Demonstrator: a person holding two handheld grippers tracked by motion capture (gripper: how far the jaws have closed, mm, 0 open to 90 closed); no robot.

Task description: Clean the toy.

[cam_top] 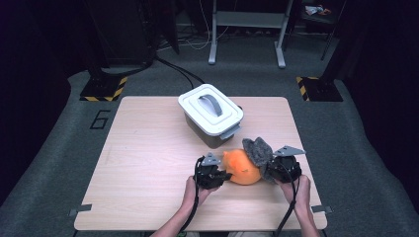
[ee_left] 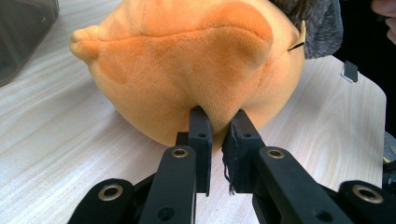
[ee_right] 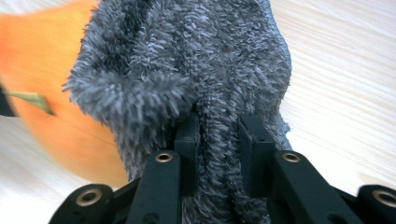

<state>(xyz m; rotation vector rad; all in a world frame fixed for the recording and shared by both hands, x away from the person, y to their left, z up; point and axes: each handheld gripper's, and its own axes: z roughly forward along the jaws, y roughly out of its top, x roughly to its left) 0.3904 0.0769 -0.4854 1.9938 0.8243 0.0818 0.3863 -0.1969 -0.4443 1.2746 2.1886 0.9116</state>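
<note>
High view: one orange plush toy (cam_top: pixel 242 169) lies near the front edge of the wooden table (cam_top: pixel 148 163), one grey fuzzy cloth (cam_top: pixel 258 150) draped against its right side. Left gripper (cam_top: pixel 211 175) pinches the plush; right gripper (cam_top: pixel 282 168) pinches the cloth. One lidded white box (cam_top: pixel 211 114) sits behind them.

The high view looks forward and down on the whole counter (cam_top: pixel 148 168), while both claw views sit close along their jaws, sharing the orange plush (ee_left: pixel 187 74).

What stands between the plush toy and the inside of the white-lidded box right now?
The white lid sits on the grey box, covering it. The bare table lies between box and orange plush toy, which the left gripper and right gripper pinch.
</note>
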